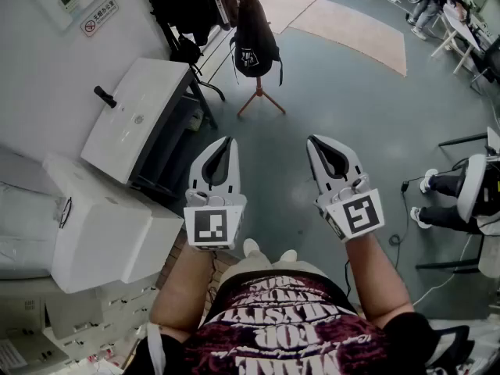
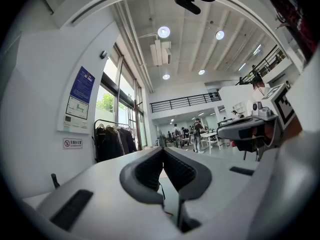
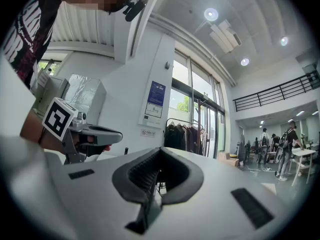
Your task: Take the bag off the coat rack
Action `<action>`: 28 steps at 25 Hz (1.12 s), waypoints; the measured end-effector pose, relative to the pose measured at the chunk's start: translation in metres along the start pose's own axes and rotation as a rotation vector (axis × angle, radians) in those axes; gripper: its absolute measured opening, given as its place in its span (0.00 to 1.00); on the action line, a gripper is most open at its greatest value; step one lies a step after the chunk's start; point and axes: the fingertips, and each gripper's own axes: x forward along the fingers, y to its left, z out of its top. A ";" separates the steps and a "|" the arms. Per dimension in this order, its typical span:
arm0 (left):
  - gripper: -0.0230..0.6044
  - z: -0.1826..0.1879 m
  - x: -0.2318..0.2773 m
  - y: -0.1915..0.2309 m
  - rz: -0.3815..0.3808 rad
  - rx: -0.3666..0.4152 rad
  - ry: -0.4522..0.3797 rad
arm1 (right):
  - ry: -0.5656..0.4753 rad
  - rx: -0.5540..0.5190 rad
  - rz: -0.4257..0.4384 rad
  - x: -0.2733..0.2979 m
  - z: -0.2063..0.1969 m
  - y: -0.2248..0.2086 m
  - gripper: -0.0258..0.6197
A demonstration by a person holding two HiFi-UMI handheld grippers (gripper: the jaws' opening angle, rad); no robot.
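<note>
**Operator:** Report the condition of the left claw (image 1: 226, 142).

**Inspector:** Jaws fully together, with the pads meeting at the tip and no load between them. The unit is held out in front of the person's body, above the grey floor (image 1: 351, 116), pointing forward.

**Operator:** And the right claw (image 1: 316, 141)?

**Inspector:** Same condition: jaws closed against each other and carrying nothing. It sits level with the left claw. The two are side by side with a gap between them.

**Operator:** Location of the bag (image 1: 254, 45)?

**Inspector:** The black bag hangs on the coat rack (image 1: 260, 98), close against the pole, with its bottom above the rack's splayed legs. The rack stands on the floor ahead of both claws, roughly in line with the gap between them and slightly toward the left claw.

**Operator:** What is the clearance between the claws and the bag?

**Inspector:** Both claws are well apart from the bag and the rack.

**Operator:** Adjacent items?

**Inspector:**
- Dark garments (image 1: 183, 6) hang just left of the bag.
- A white office machine (image 1: 137, 119) stands against the wall on the left.
- A second white unit (image 1: 101, 225) stands nearer the person.
- A beige mat (image 1: 351, 22) lies on the floor beyond the rack, to the right.
- A seated person (image 1: 453, 186) is at the right edge, well apart from the rack.
</note>
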 end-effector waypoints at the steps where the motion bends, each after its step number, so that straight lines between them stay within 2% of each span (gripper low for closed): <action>1: 0.04 -0.002 -0.001 0.001 -0.002 0.000 0.005 | 0.003 0.002 -0.001 0.001 -0.001 0.002 0.03; 8: 0.04 -0.010 -0.004 0.018 0.020 0.000 0.022 | -0.004 0.034 -0.010 0.005 -0.003 0.008 0.04; 13: 0.04 -0.013 -0.006 0.028 0.034 -0.018 0.002 | -0.004 0.047 -0.037 0.006 -0.007 0.006 0.04; 16: 0.04 -0.012 -0.007 0.033 0.030 -0.040 -0.001 | 0.000 0.037 -0.042 0.009 -0.008 0.007 0.04; 22: 0.04 -0.009 -0.005 0.039 -0.008 -0.006 0.002 | 0.034 0.008 -0.044 0.020 -0.008 0.010 0.04; 28: 0.04 -0.014 -0.004 0.051 -0.012 -0.005 0.001 | 0.038 0.011 -0.047 0.032 -0.008 0.017 0.04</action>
